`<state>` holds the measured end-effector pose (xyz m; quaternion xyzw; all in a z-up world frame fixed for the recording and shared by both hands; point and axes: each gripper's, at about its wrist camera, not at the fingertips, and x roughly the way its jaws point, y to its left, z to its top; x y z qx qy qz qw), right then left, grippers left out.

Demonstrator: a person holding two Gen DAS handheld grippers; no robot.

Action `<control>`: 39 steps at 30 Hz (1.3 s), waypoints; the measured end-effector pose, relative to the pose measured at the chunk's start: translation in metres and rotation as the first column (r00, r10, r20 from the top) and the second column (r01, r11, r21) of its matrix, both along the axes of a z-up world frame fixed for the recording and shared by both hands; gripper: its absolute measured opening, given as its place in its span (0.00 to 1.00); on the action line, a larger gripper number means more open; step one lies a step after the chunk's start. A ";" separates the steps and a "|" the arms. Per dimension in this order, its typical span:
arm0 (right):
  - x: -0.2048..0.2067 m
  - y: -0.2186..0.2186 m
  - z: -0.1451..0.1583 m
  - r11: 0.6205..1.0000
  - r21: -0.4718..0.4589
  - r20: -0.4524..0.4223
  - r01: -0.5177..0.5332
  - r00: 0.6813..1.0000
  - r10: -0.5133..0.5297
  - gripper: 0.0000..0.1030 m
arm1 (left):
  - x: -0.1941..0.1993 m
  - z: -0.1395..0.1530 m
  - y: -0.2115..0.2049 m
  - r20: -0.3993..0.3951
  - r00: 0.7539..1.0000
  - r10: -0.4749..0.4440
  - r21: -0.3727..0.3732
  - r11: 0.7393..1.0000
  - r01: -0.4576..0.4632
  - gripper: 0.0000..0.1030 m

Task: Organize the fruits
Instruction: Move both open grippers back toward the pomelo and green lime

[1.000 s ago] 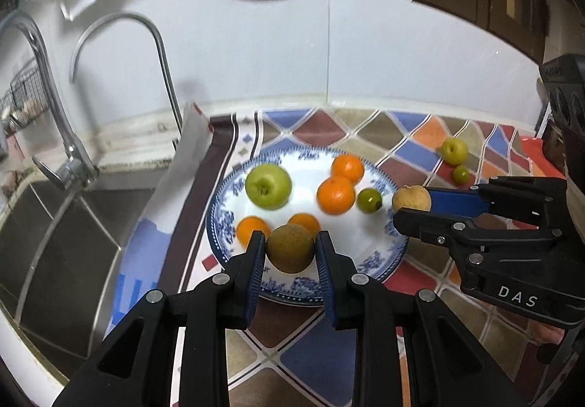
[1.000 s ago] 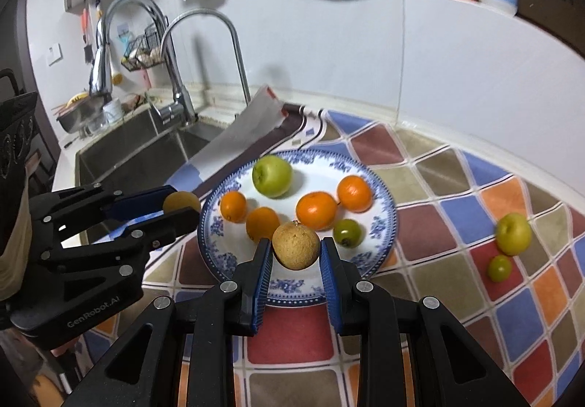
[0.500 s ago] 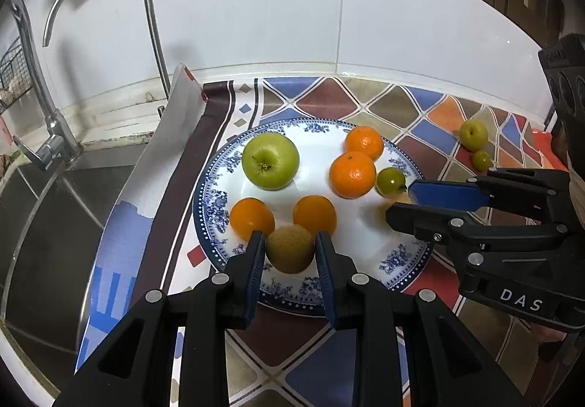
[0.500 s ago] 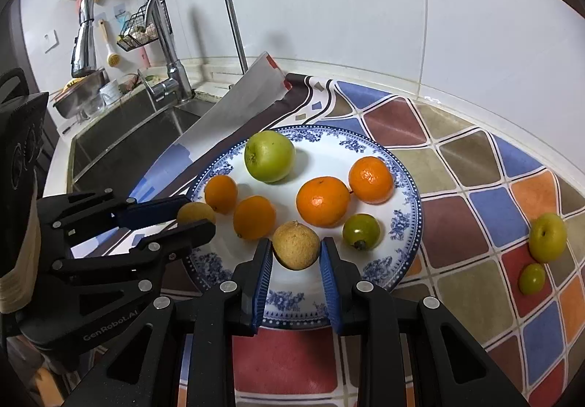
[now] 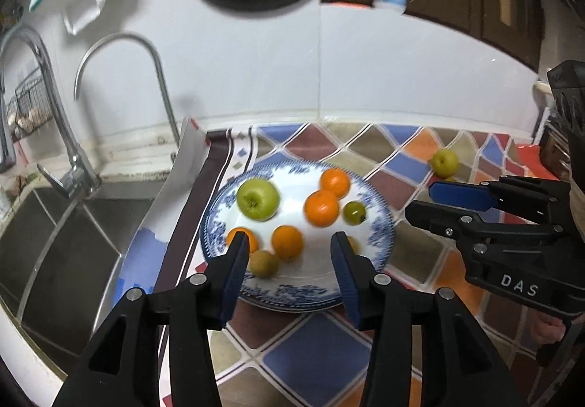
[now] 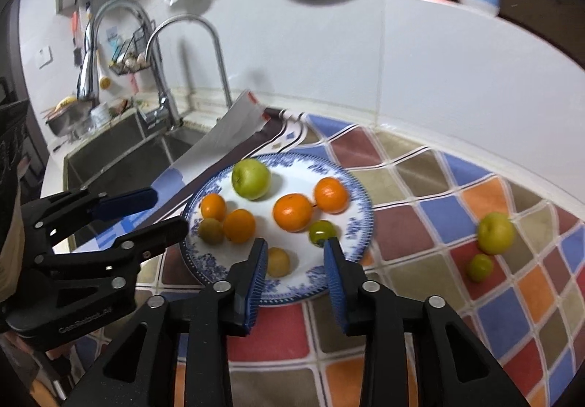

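Both tools spread now, left tool (image 5: 289,249) and right tool (image 6: 294,260); each just dropped its brown fruit (image 5: 264,263) on the plate (image 6: 351,224) near edge. Two green fruits (image 6: 495,232) remain on the bench beyond the plate, next pickups.

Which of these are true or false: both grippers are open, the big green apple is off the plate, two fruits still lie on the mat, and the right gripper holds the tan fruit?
1. Both the left gripper and the right gripper are open. True.
2. The big green apple is off the plate. False: it sits on the plate.
3. Two yellow-green fruits, a larger one and a smaller one, lie on the mat. True.
4. The right gripper holds the tan fruit. False: it rests on the plate between the open jaws.
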<state>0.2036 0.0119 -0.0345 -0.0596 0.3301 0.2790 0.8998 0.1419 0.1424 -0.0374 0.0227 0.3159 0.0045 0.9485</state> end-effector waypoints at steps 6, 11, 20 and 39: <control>-0.020 -0.031 0.019 0.998 0.028 0.049 0.065 0.997 -0.066 0.33 | -0.014 0.020 -0.027 0.065 0.997 -0.050 0.021 0.999 0.049 0.55; -0.033 -0.054 0.029 0.993 0.034 0.083 0.110 0.990 -0.113 0.33 | -0.019 0.029 -0.050 0.102 0.990 -0.099 0.040 0.995 0.095 0.57; -0.043 -0.097 0.039 0.980 0.035 0.121 0.196 0.972 -0.199 0.37 | -0.009 0.033 -0.088 0.115 0.978 -0.174 0.048 0.984 0.170 0.57; 0.006 -0.165 0.024 0.962 0.004 0.097 0.274 0.957 -0.273 0.37 | 0.061 0.017 -0.155 0.071 0.950 -0.305 0.019 0.952 0.305 0.57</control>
